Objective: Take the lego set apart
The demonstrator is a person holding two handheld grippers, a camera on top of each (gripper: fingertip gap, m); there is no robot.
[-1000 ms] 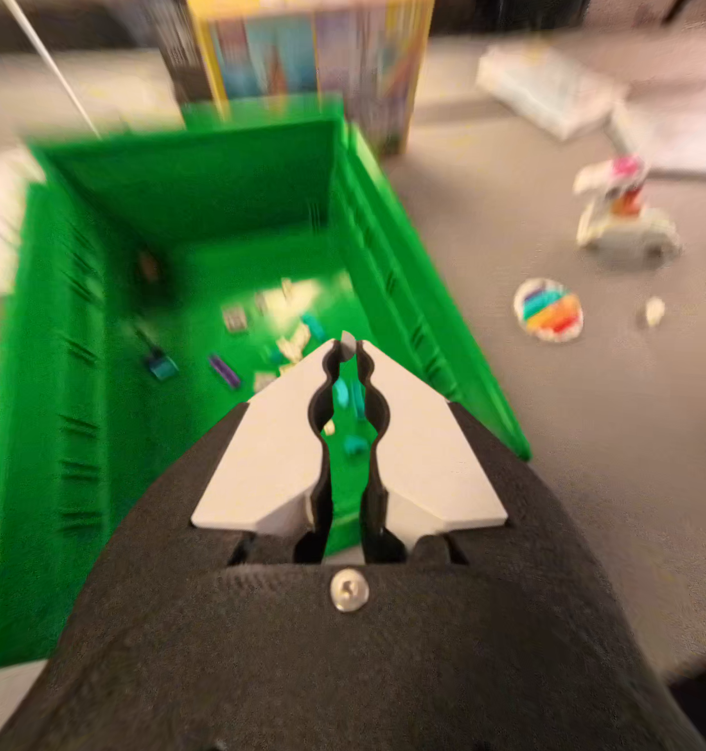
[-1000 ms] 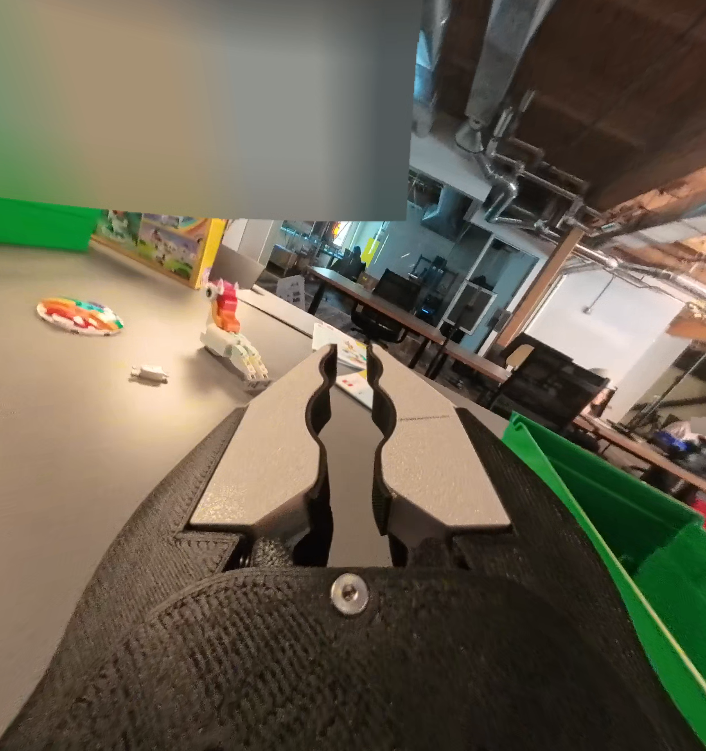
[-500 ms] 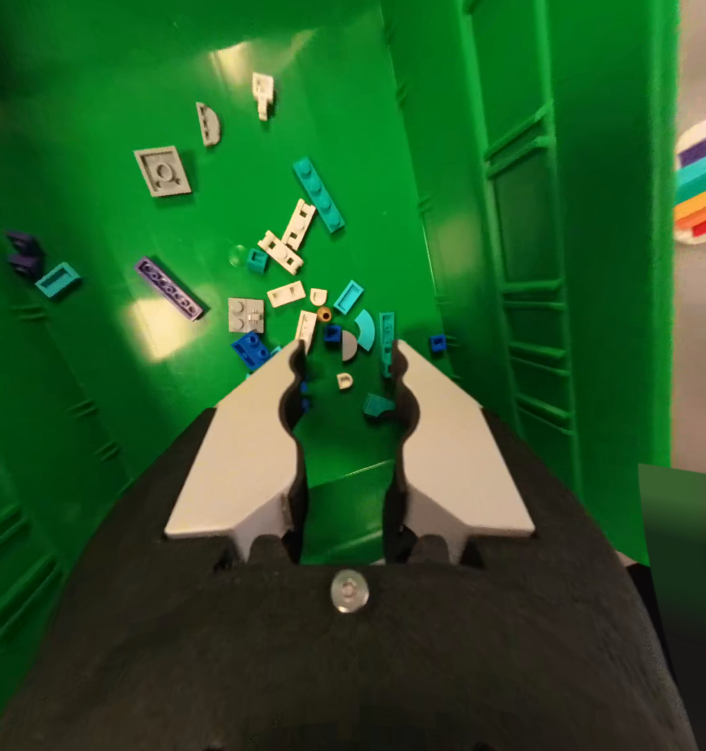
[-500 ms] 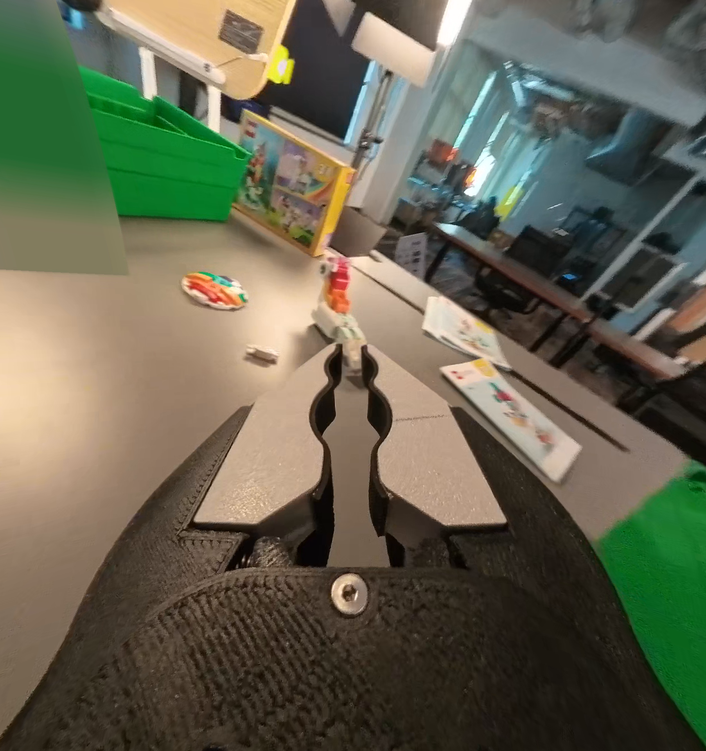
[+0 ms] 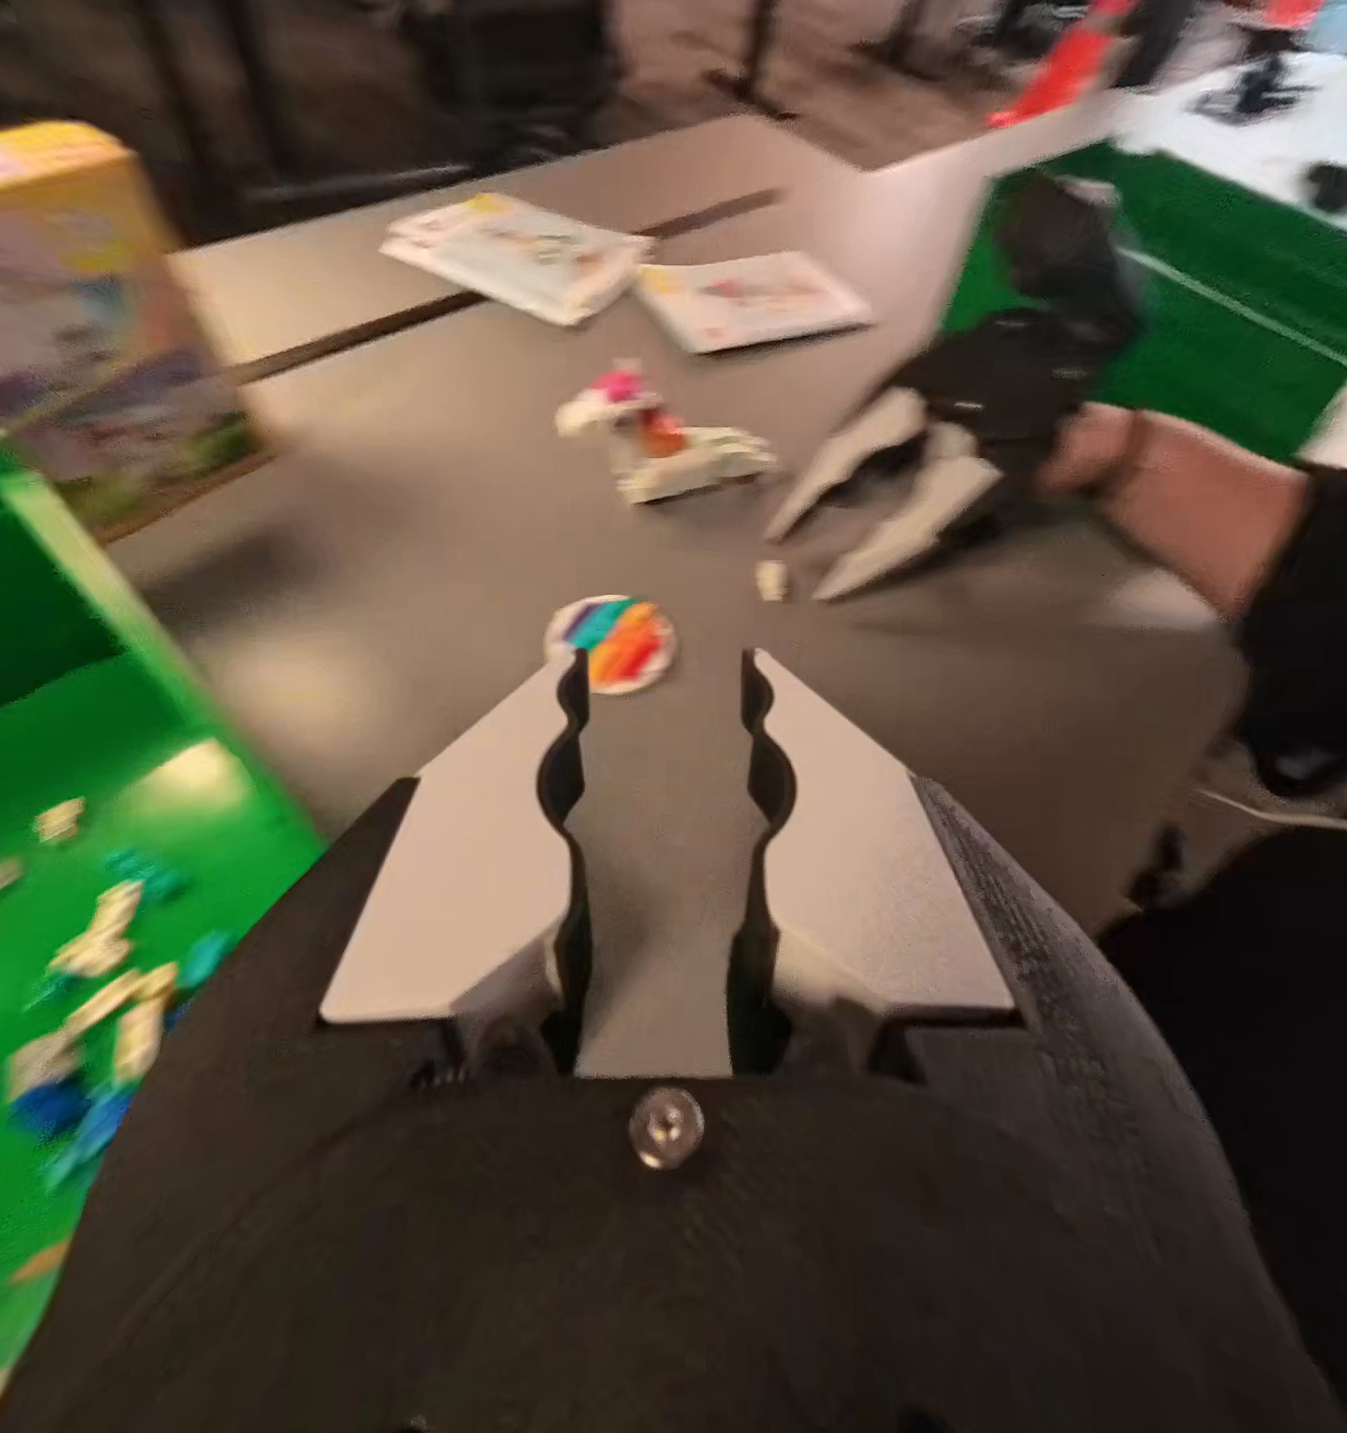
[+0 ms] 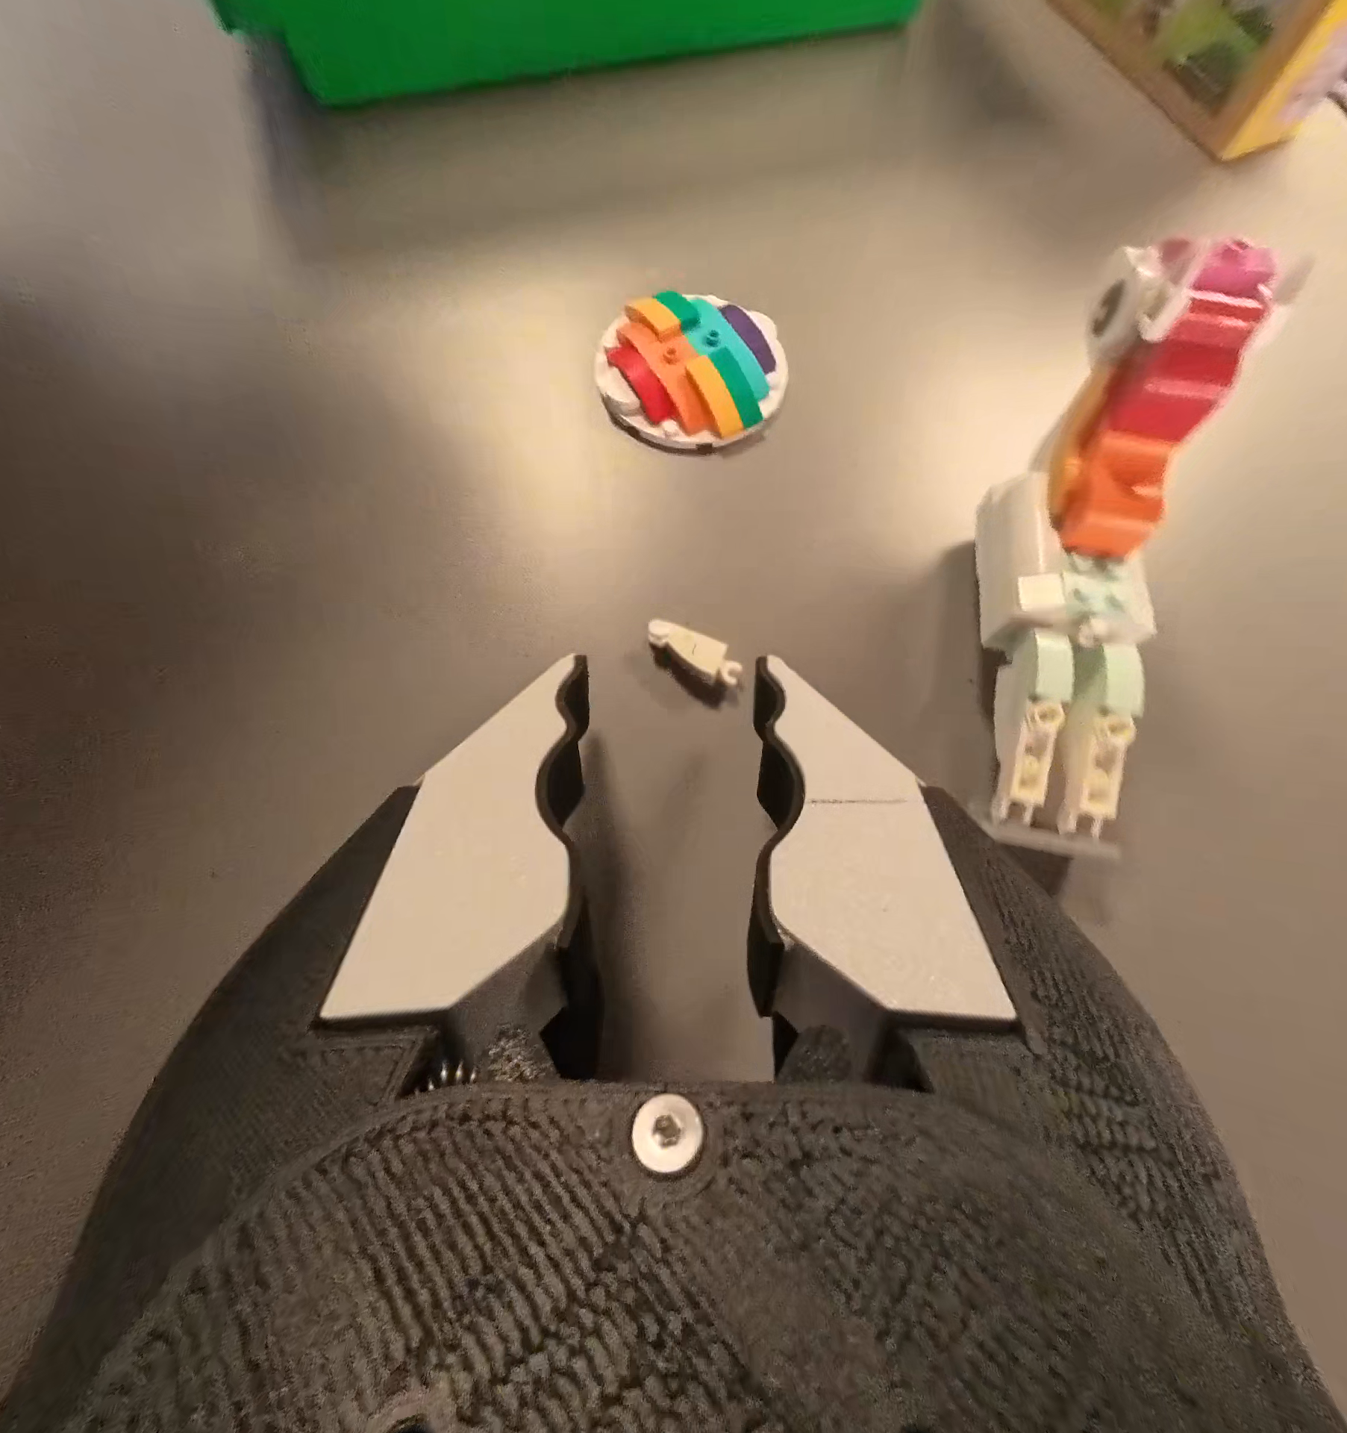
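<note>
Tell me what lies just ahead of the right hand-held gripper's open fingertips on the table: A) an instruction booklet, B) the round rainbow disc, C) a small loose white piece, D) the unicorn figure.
C: the small loose white piece lies on the table just beyond the right hand-held gripper, whose jaws stand apart; the rainbow disc is farther off and the unicorn figure off to the side.

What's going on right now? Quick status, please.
Both hand-held grippers open, empty: left, right. Small loose white piece just ahead of right. Rainbow disc, unicorn figure untouched. Nothing blocking.
</note>
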